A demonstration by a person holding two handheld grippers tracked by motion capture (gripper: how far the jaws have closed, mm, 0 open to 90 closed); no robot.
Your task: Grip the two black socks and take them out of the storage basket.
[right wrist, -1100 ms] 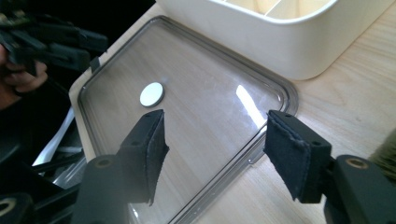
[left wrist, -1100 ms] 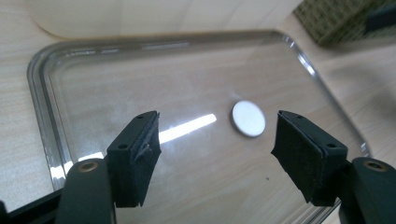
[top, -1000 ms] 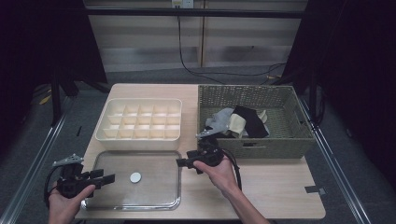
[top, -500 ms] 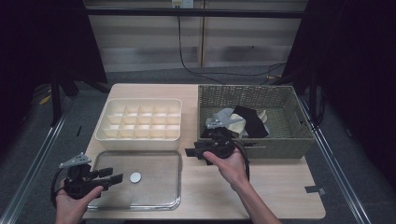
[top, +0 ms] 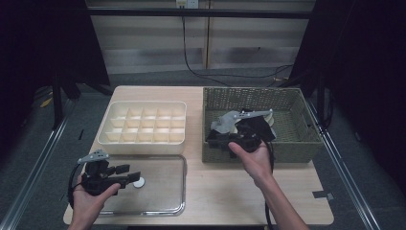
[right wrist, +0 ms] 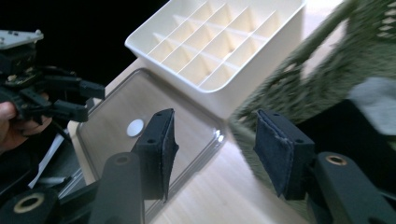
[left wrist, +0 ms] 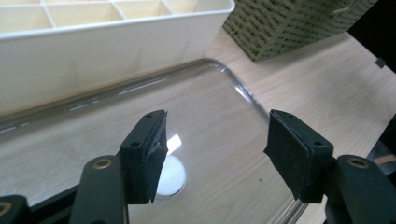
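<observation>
A clear lid (top: 158,191) lies flat on the table at the front left, with a white round knob (top: 139,182) on it. My left gripper (top: 133,171) hovers over the lid's left part, just above the knob (left wrist: 170,175). Its jaws are open and have narrowed a little, with nothing between them (left wrist: 217,140). My right gripper (top: 213,140) is at the front left corner of the woven basket (top: 249,153). Its jaws point left, are open and have been closing on nothing (right wrist: 215,140).
A cream divided box (top: 143,139) with empty compartments stands behind the lid. The basket holds a grey cloth (top: 222,123) and a black cloth (top: 261,125). Bare wood lies between the lid and the table's right edge. The floor around is dark.
My right gripper has risen from the lid's right edge and moved away and right to the basket's corner. The left gripper has drifted a little to the right over the lid.
</observation>
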